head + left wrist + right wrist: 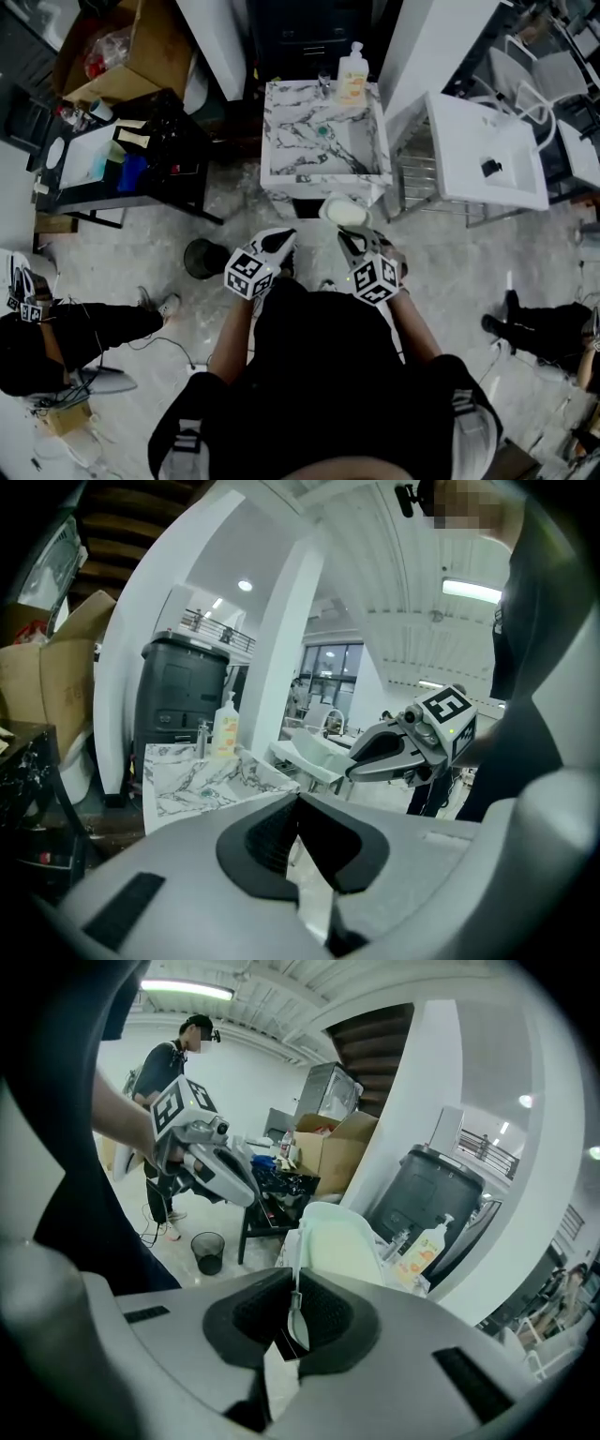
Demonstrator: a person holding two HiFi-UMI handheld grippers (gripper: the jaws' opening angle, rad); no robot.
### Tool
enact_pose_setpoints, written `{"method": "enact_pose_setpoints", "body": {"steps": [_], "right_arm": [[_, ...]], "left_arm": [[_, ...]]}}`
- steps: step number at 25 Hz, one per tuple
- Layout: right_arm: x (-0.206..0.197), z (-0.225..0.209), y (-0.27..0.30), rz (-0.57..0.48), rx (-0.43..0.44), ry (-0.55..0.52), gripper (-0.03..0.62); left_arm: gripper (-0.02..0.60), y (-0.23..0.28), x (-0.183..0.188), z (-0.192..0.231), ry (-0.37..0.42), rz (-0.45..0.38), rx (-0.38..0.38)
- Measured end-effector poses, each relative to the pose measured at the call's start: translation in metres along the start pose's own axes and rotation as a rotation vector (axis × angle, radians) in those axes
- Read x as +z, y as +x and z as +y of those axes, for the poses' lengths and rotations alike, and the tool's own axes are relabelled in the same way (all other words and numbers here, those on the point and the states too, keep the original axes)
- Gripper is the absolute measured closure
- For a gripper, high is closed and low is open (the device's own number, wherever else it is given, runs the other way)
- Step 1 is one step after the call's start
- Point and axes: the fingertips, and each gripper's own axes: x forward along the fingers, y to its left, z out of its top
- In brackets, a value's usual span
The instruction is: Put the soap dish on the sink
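Observation:
My right gripper (348, 234) is shut on the near edge of a pale white-green soap dish (345, 212). The dish hangs just in front of the marble-patterned sink (281, 98), off its near right corner and apart from it. In the right gripper view the dish (342, 1246) stands up between the pads of that gripper (295, 1321). My left gripper (283, 237) is shut and holds nothing, level with the right one and to its left. In the left gripper view, the left gripper (305, 841) points past the sink (187, 785) toward the dish (317, 754).
A soap bottle (353, 73) and a small tap (323, 86) stand at the sink's back rim. A white basin on a rack (483, 150) is to the right, a black table (150, 178) to the left, a round bin (200, 258) on the floor. Other people's legs lie at both sides.

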Motion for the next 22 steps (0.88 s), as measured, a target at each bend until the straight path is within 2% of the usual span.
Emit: {"method": "enact_pose_setpoints", "body": {"steps": [9,15,22], "right_arm": [[0.012,0.001,0.005,-0.019,0.018,-0.028,0.579],[0.013,0.003,0.011,-0.020,0.025,-0.021,0.579],[0.017,0.000,0.023,-0.010,0.026,-0.009,0.579]], "left_arm": [[0.588,-0.004,0.010,0.001,0.025,-0.007,0.019],[0.588,-0.009,0.007,0.002,-0.026,-0.025,0.028],[0.588,-0.004,0.002,0.013,-0.022,0.003,0.008]]}}
